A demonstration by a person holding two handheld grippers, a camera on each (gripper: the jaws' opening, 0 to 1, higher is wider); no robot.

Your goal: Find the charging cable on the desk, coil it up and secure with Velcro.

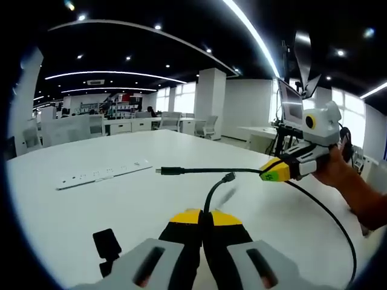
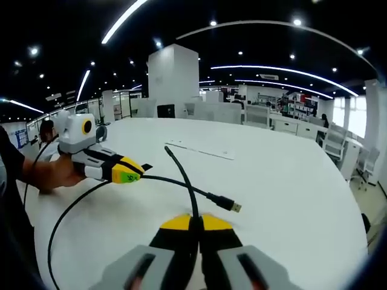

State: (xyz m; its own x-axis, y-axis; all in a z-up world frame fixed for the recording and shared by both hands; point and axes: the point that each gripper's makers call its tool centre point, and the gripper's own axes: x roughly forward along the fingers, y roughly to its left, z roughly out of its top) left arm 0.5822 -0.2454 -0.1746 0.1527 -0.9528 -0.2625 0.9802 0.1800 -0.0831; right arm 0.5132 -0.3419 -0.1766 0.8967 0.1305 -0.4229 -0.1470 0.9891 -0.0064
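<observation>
Though not yet coiled, held up off the white desk (image 1: 72, 211) at two spots: black charging cable (image 1: 320, 204), hanging slack between the grips.

Pinched in the left gripper (image 1: 204, 212), jaws fully closed on the cord just short of one plug (image 1: 228, 177); likewise nipped in the right gripper (image 2: 195, 219), jaws closed, the other plug (image 1: 169, 171) poking out past its yellow tips. Looks light, thin and limp, probably smooth enough to slide through closed jaws and springy enough to unwind from a loose coil. Best taken on the cord itself close behind a plug, never on the connector. Dark tab (image 1: 107, 244) low beside the left gripper, possibly the Velcro; cannot tell. White power strip (image 1: 103, 174) lying farther back.
</observation>
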